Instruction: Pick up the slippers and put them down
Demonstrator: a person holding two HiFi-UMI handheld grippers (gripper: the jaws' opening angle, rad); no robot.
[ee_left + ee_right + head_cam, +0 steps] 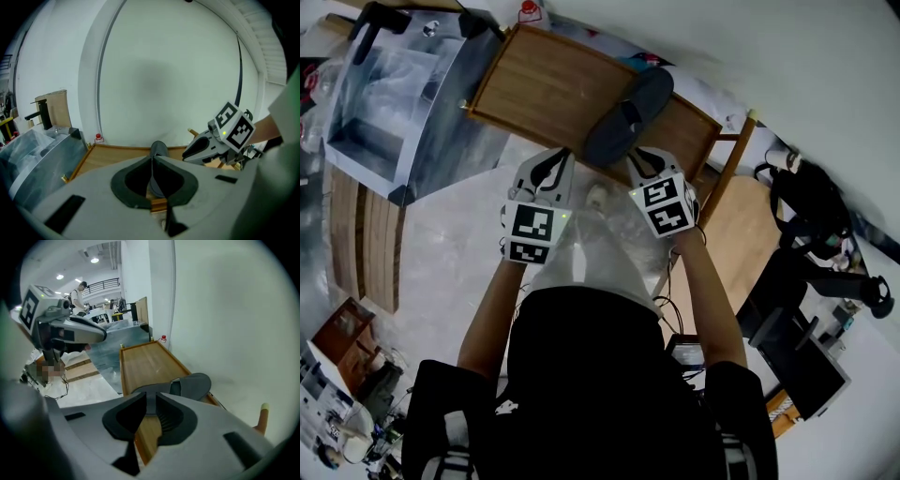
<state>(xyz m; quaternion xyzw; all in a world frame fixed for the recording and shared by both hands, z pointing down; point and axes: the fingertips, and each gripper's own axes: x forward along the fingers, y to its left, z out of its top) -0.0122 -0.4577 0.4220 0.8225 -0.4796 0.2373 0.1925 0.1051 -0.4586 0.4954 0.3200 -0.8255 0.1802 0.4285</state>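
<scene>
Head view: slipper (pixel 628 117) lies on the table (pixel 534 89), just ahead of both grippers.
Only the right gripper view shows the right gripper (pixel 151 397) fingers slightly apart, the slipper's edge between them. The left gripper (pixel 151 159) fingers meet, slipper beyond, its near end hidden.

1. I see one dark grey slipper (pixel 628 117): open-backed, with a wide band over the toe and a paler footbed.
2. It lies sole down on the wooden surface (pixel 539 89), at the surface's right end.
3. It sits slantwise, with the toe band by the surface's near rim and the heel toward its far right corner.
</scene>
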